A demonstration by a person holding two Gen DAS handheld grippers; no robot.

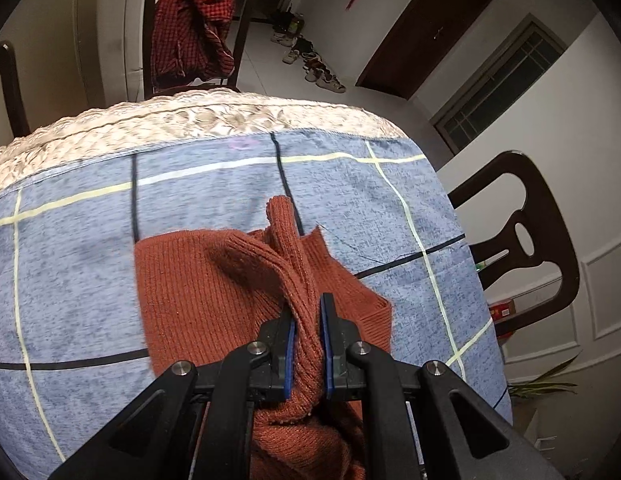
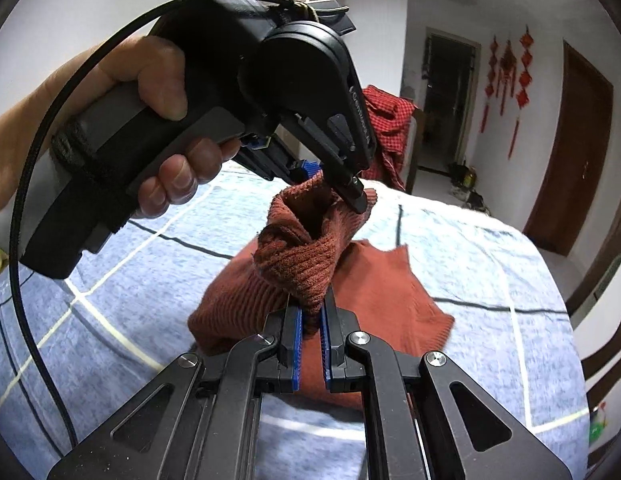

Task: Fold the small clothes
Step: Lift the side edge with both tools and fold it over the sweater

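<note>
Rust ribbed-knit sweater [image 1: 198, 292] on blue checked cloth [image 1: 78, 240], both grippers' jaws pinching its bunched sleeve [image 2: 306, 256]

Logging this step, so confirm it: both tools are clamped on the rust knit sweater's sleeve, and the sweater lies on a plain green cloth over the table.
The cloth is wrong. The left wrist view shows a blue cloth crossed by pale and dark lines, not plain green. The rest holds: the left tool and the right tool are both clamped on the sleeve of the rust knit sweater.
</note>
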